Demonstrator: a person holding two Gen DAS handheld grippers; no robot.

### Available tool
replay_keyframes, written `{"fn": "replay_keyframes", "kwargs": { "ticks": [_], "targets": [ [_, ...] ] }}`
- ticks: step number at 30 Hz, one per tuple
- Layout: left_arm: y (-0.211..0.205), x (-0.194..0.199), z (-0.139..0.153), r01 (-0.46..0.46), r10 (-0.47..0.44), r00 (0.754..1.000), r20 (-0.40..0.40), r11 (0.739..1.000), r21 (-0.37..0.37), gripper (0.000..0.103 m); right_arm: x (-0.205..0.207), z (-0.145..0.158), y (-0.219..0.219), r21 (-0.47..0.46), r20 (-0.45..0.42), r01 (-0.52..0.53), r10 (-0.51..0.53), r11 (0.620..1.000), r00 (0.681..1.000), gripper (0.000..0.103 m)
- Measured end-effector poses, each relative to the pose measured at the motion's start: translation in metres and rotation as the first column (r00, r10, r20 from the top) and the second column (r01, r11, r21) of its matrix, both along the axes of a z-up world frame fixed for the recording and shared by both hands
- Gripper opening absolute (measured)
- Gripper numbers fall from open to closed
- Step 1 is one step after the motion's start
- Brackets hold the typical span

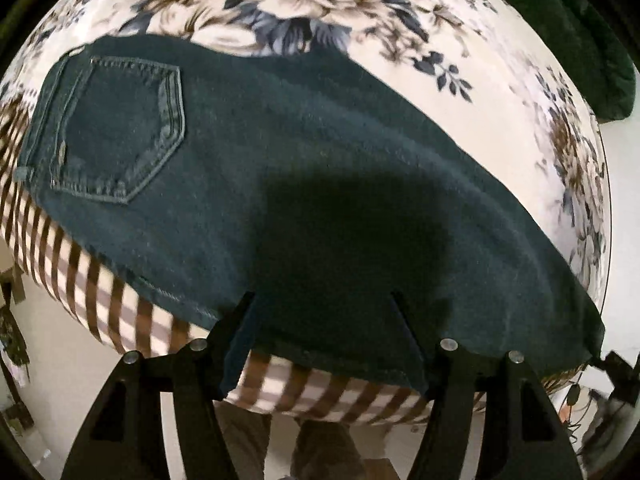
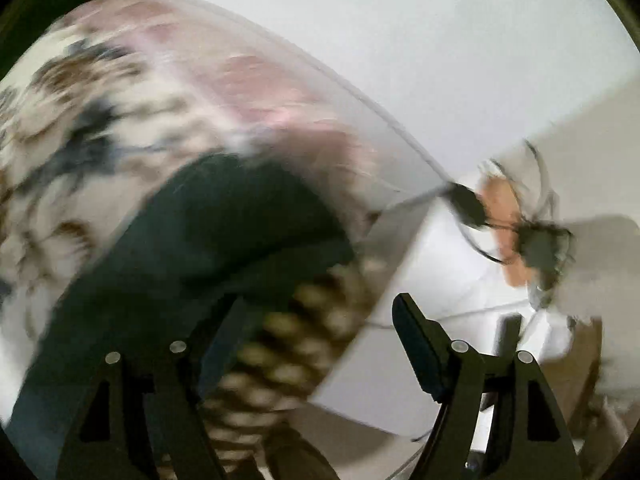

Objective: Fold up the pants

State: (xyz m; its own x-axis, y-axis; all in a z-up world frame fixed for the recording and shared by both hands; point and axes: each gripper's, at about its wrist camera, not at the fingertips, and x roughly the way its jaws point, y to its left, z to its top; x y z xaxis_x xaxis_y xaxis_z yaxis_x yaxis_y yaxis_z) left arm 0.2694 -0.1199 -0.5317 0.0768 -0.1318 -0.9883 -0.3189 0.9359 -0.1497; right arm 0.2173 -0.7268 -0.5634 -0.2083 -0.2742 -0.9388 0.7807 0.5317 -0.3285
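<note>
Dark teal jeans (image 1: 304, 184) lie flat on a floral bedspread (image 1: 500, 80), back pocket (image 1: 120, 128) at the left, leg running to the lower right. My left gripper (image 1: 324, 300) is open, its fingertips just over the near edge of the jeans. In the blurred right wrist view the end of the jeans (image 2: 208, 232) lies on the bed corner. My right gripper (image 2: 320, 304) is open, its left finger over the denim, its right finger (image 2: 416, 340) off the bed.
The bed's side shows a brown striped sheet (image 1: 100, 292). A dark green pillow (image 1: 580, 40) sits at the far right. Pale floor (image 2: 440, 288) and cables with a dark plug (image 2: 468, 204) lie beside the bed corner. White wall (image 2: 440, 40) behind.
</note>
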Motion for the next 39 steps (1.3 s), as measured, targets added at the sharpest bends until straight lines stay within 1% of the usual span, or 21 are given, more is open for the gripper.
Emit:
{"fn": "replay_keyframes", "kwargs": {
  "ticks": [2,6,8,11,12,13,15,18,20,21,23,24,26,30,31,32,34,35,36,37,39],
  "targets": [
    [-0.004,-0.002,0.000,-0.001,0.001,1.000,-0.005,1.000,0.002,0.062,-0.018,0.008,-0.018,0.055,0.111,0.047,-0.053,0.997,0.992,0.078],
    [-0.002,-0.005,-0.001,-0.011,0.011,1.000,-0.019,1.000,0.012,0.062,-0.032,0.018,-0.022,0.276,0.321,0.107,-0.196,0.955,0.927,0.078],
    [0.003,-0.006,-0.002,-0.028,0.028,0.999,-0.027,0.999,0.016,0.062,-0.029,0.018,-0.013,0.337,0.359,0.079,-0.206,0.938,0.910,0.078],
    [0.021,-0.015,-0.003,-0.070,0.071,0.997,-0.040,0.997,0.026,0.062,-0.026,-0.003,0.009,0.358,0.321,0.053,-0.176,0.932,0.930,0.076],
    [0.029,-0.017,-0.003,-0.093,0.095,0.995,-0.044,0.995,0.025,0.062,-0.027,-0.012,0.016,0.370,0.321,0.057,-0.185,0.927,0.929,0.052],
    [0.036,-0.019,-0.005,-0.122,0.124,0.991,-0.051,0.992,0.026,0.062,-0.026,-0.021,0.018,0.389,0.313,0.065,-0.198,0.919,0.929,0.005],
    [0.054,-0.023,-0.005,-0.185,0.186,0.981,-0.059,0.983,0.018,0.062,-0.025,-0.031,0.024,0.354,0.274,0.070,-0.175,0.933,0.946,0.006],
    [0.089,-0.031,-0.004,-0.305,0.305,0.951,-0.056,0.952,-0.005,0.062,-0.019,-0.025,0.027,0.149,0.165,0.001,-0.026,0.989,0.986,0.006],
    [0.108,-0.035,-0.004,-0.360,0.359,0.932,-0.052,0.933,-0.019,0.062,-0.021,-0.019,0.032,0.171,0.153,-0.013,-0.014,0.985,0.988,0.010],
    [0.118,-0.037,-0.005,-0.384,0.382,0.923,-0.049,0.923,-0.033,0.062,-0.023,-0.013,0.038,0.205,0.177,-0.025,-0.012,0.978,0.984,0.016],
    [0.136,-0.040,-0.009,-0.433,0.431,0.901,-0.044,0.901,-0.041,0.062,-0.023,-0.001,0.066,0.289,0.228,-0.081,0.013,0.954,0.973,0.043],
    [0.143,-0.041,-0.013,-0.455,0.453,0.890,-0.051,0.889,-0.048,0.062,-0.024,0.006,0.091,0.341,0.258,-0.122,0.031,0.932,0.966,0.056],
    [0.157,-0.043,-0.020,-0.518,0.513,0.856,-0.069,0.851,-0.093,0.061,-0.025,0.006,0.130,0.445,0.299,-0.161,0.024,0.881,0.954,0.057],
    [0.179,-0.051,-0.030,-0.572,0.569,0.820,-0.061,0.810,-0.131,0.060,-0.023,-0.019,0.227,0.710,0.314,-0.175,-0.083,0.682,0.946,0.057],
    [0.183,-0.052,-0.032,-0.577,0.577,0.816,-0.046,0.805,-0.136,0.055,-0.022,-0.028,0.251,0.749,0.308,-0.179,-0.097,0.638,0.946,0.057],
    [0.186,-0.054,-0.034,-0.578,0.579,0.814,-0.036,0.804,-0.139,0.044,-0.021,-0.035,0.271,0.764,0.299,-0.178,-0.096,0.620,0.949,0.057],
    [0.192,-0.057,-0.035,-0.571,0.576,0.818,-0.007,0.809,-0.139,0.030,-0.017,-0.051,0.303,0.778,0.283,-0.182,-0.076,0.601,0.956,0.053],
    [0.193,-0.061,-0.034,-0.566,0.573,0.819,0.010,0.812,-0.145,0.022,-0.015,-0.059,0.314,0.772,0.267,-0.174,-0.062,0.611,0.962,0.045],
    [0.191,-0.063,-0.034,-0.559,0.569,0.822,0.025,0.815,-0.152,0.020,-0.012,-0.069,0.320,0.763,0.251,-0.156,-0.066,0.628,0.966,0.020],
    [0.193,-0.068,-0.031,-0.546,0.559,0.828,0.037,0.820,-0.171,0.018,-0.015,-0.072,0.323,0.756,0.250,-0.138,-0.087,0.639,0.964,0.006],
    [0.204,-0.067,-0.020,-0.533,0.552,0.832,0.049,0.822,-0.201,0.016,-0.019,-0.069,0.323,0.728,0.248,-0.112,-0.108,0.676,0.963,0.002]
  ]
}}
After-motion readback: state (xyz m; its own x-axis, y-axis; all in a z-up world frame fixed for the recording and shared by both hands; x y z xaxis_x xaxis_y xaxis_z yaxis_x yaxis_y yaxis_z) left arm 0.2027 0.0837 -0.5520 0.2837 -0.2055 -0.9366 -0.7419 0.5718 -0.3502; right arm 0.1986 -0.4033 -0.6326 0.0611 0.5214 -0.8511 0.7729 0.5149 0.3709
